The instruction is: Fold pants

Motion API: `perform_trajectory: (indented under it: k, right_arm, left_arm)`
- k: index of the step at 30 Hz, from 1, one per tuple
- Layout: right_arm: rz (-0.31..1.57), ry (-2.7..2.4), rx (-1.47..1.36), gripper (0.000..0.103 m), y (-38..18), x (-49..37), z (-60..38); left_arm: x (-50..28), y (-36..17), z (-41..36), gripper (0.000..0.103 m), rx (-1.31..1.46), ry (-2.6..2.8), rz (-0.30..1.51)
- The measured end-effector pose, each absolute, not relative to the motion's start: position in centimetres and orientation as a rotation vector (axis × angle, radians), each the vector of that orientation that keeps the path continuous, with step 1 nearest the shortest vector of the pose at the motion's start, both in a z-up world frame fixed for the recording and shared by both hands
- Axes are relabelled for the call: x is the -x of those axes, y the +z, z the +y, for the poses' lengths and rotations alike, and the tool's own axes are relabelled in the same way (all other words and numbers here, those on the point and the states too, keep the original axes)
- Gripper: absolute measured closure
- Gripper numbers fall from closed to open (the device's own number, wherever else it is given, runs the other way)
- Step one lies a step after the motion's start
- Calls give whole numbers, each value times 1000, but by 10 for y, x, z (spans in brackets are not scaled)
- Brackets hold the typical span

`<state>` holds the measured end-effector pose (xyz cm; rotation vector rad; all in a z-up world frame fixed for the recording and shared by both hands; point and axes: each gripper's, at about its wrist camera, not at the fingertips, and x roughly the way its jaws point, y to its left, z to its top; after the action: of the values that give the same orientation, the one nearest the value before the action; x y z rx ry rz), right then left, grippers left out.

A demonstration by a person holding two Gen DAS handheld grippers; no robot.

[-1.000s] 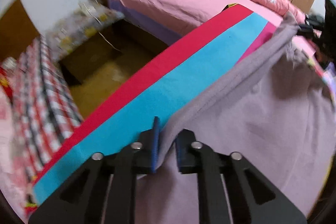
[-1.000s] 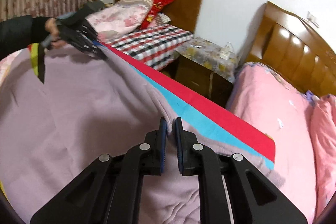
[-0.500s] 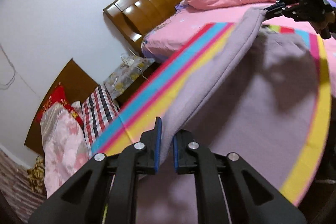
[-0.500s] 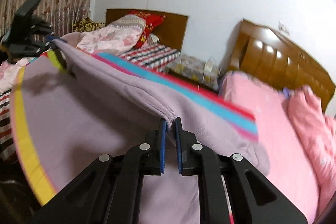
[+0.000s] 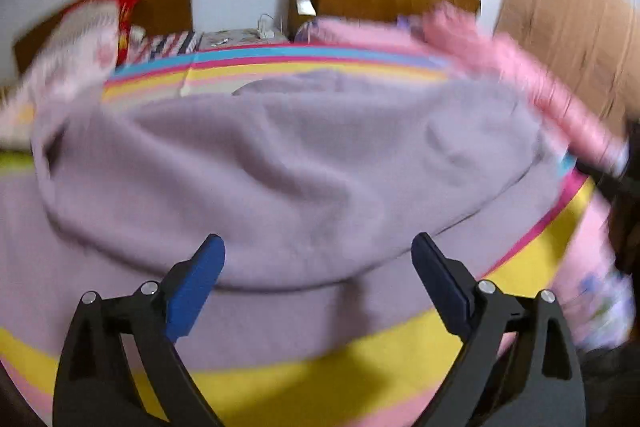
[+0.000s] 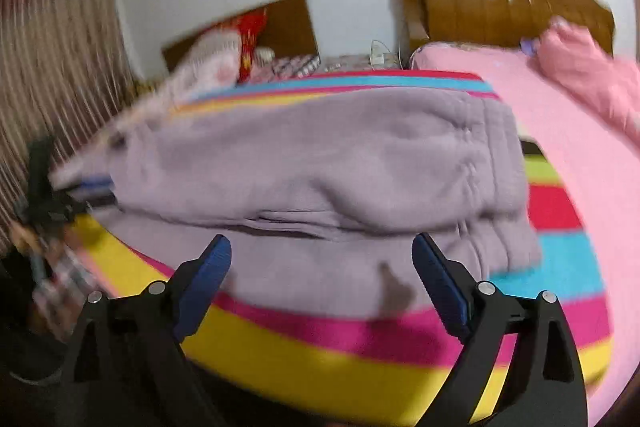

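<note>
The lilac fleece pants [image 5: 288,167] lie folded over on the striped blanket [image 5: 320,379], the upper layer draped on the lower one. My left gripper [image 5: 318,267] is open and empty, just in front of the fold's near edge. In the right wrist view the pants [image 6: 320,163] show their waistband at the right. My right gripper [image 6: 322,267] is open and empty before the fold. The left gripper also shows in the right wrist view [image 6: 86,193], blurred, at the pants' left end.
The striped blanket [image 6: 360,355] covers the bed under the pants. A pink quilt [image 6: 580,79] and wooden headboard [image 6: 500,7] lie behind right. A second bed with red pillow [image 6: 250,35] and a nightstand [image 5: 240,37] stand behind. Both views are motion-blurred.
Both grippers have let go of the pants' edge and opened wide. The lifted half has dropped onto the lower half, and both grippers have pulled back toward the near side.
</note>
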<state>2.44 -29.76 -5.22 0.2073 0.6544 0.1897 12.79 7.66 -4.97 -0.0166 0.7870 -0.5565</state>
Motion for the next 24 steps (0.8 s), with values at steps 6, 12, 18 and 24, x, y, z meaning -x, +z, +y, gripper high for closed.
perform_trajectory:
  k: [6,12,18,24]
  right_arm:
    - [656,161,-526,35,-62,-33,-333]
    - [793,19,-706,36,-77,-77,-362]
    - [734,-44,-755,48,-77,-90,-369]
    - [670,-36,-772,67,-89,-69,-379]
  left_arm:
    - [-129,-53,115,10,319,-527,794]
    - [-138,-56,131,10,425,-483,802]
    - [-136,-53,147,33,462,-452,775]
    - [-144,-56,168,34,549,-402,803]
